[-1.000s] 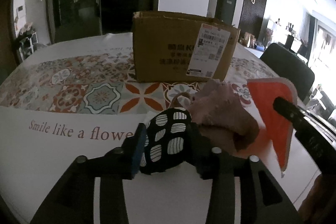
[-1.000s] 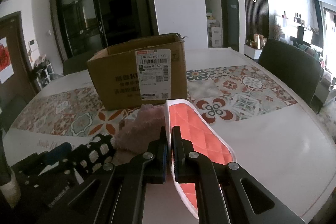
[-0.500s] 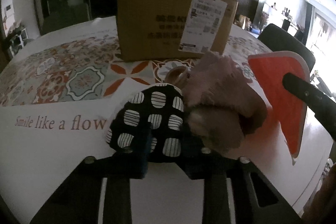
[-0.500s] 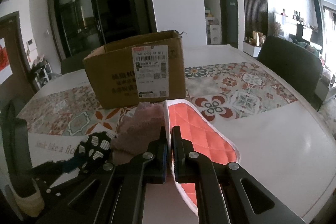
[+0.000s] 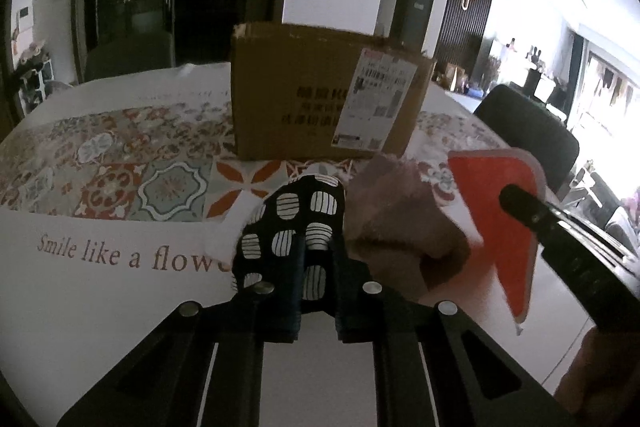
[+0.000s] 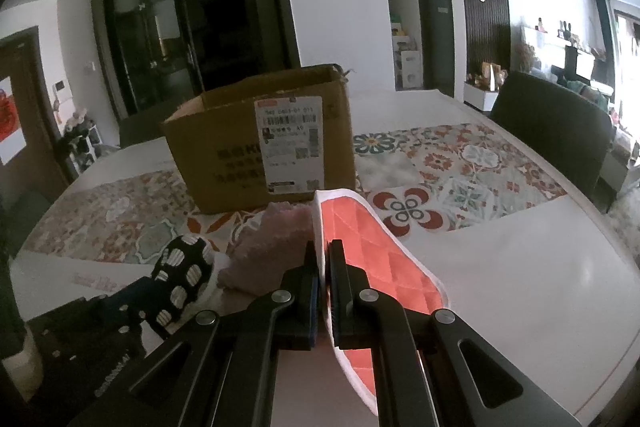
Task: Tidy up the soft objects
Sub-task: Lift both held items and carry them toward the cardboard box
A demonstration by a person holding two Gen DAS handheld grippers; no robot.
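Observation:
My left gripper is shut on a black cloth with white striped spots and holds it up off the table; it also shows in the right wrist view. My right gripper is shut on a red quilted pad with a white rim, held on edge; the pad shows at the right of the left wrist view. A pink fluffy cloth lies on the table between the two. An open cardboard box stands behind them.
The table has a white cover with a patterned tile band and printed words. A dark chair stands at the table's right edge. Dark glass doors stand behind the table.
My left gripper has closed on the black spotted cloth and lifted it. The right gripper keeps holding the red pad and has risen slightly.

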